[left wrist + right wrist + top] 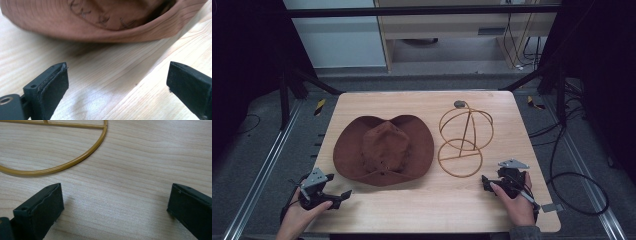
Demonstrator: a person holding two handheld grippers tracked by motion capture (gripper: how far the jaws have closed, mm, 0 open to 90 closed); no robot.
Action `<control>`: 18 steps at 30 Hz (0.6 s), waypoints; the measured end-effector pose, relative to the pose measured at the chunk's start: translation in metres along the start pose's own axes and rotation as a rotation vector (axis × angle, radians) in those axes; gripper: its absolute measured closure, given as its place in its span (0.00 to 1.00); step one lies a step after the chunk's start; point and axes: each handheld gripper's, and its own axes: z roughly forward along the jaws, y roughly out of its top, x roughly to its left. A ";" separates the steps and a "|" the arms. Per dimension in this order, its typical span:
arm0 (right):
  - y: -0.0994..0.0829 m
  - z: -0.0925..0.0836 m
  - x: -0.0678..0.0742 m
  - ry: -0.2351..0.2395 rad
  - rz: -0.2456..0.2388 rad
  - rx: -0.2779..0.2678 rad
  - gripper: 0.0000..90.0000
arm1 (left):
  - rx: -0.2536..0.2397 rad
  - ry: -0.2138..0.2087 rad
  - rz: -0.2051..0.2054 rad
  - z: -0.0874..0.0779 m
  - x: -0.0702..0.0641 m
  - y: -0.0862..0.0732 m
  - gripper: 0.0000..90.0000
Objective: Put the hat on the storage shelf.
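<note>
hat left of wire stand, both on table

Brown hat flat, beside gold wire stand.

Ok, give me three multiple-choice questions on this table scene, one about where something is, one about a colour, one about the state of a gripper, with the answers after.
1. Where does the wire hat stand sit relative to the hat in the high view?
A. to its right
B. to its left
C. on top of it

2. What colour is the hat?
A. black
B. brown
C. white

3. How do the jaws of the left gripper stand?
A. shut on the hat brim
B. shut on nothing
C. open, with bare table between them

Answers: 1 A, the stand rests beside the hat's right brim. 2 B, crown and brim are both brown. 3 C, the left gripper view shows the two pads wide apart over the wood.
</note>
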 end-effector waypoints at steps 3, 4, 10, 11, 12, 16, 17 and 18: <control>0.000 0.000 0.000 0.000 0.000 0.000 0.00 | -0.074 -0.017 0.015 -0.009 -0.006 0.006 0.03; 0.000 0.000 0.000 0.000 0.000 0.000 0.00 | -0.074 -0.017 0.015 -0.009 -0.006 0.006 0.03; 0.000 0.000 0.000 -0.002 0.002 -0.001 0.00 | -0.136 -0.038 0.040 -0.016 -0.017 0.019 0.03; 0.000 0.000 0.000 -0.002 0.002 0.000 0.00 | -0.136 -0.040 0.051 -0.018 -0.020 0.023 0.03; 0.000 0.000 0.000 -0.003 0.002 0.000 0.00 | -0.136 -0.047 0.051 -0.019 -0.022 0.026 0.03; 0.000 0.000 0.000 -0.005 0.001 -0.002 0.00 | -0.145 -0.072 0.062 -0.023 -0.028 0.041 0.03; 0.000 0.000 0.000 -0.006 0.001 -0.002 0.00 | -0.140 -0.073 0.069 -0.023 -0.029 0.044 0.03; 0.000 0.001 0.000 -0.006 0.001 -0.002 0.00 | -0.126 -0.073 0.082 -0.021 -0.030 0.052 0.03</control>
